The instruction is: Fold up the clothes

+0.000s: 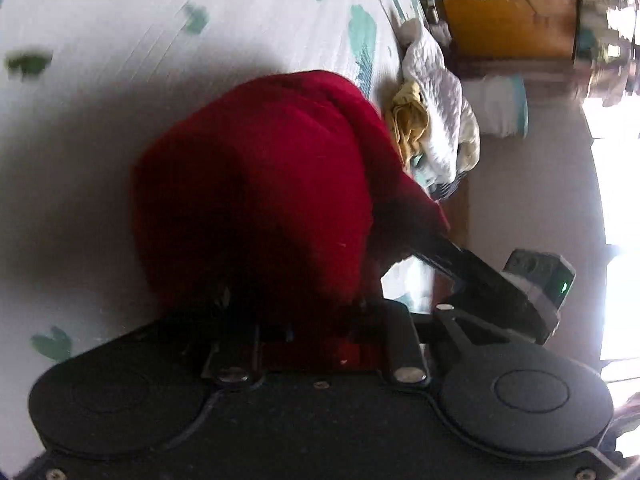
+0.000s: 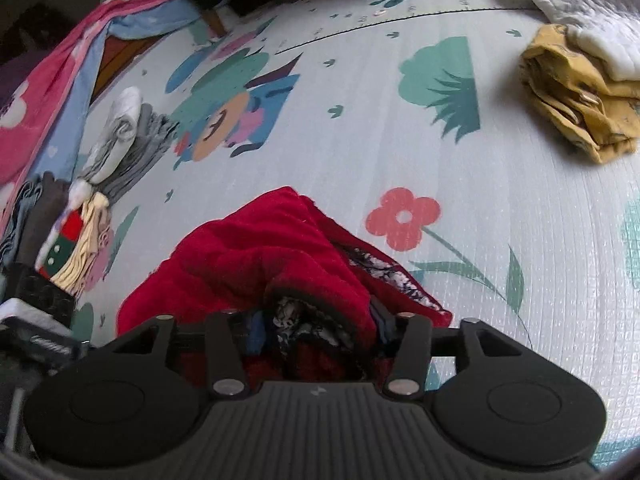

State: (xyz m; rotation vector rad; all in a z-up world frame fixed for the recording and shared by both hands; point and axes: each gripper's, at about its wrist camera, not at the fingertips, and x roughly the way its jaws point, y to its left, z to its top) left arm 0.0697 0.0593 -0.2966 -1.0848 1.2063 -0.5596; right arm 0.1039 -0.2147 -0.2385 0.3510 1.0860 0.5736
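Note:
A red fleece garment (image 1: 260, 184) with a black-and-white patterned lining hangs bunched over the play mat (image 1: 120, 20). My left gripper (image 1: 316, 320) is shut on its near edge; the cloth hides the fingertips. In the right wrist view the same red garment (image 2: 260, 256) lies crumpled on the mat (image 2: 500, 184), and my right gripper (image 2: 320, 328) is shut on its trimmed edge with the lining showing between the fingers. The right gripper also shows in the left wrist view (image 1: 472, 276), reaching into the cloth from the right.
A folded yellow garment (image 2: 576, 96) and a white quilted one (image 2: 580, 12) lie at the far right. A stack of folded clothes (image 2: 100, 184) stands at the left beside a pink and blue blanket (image 2: 48, 92). A wooden cabinet (image 1: 508, 16) stands beyond the mat.

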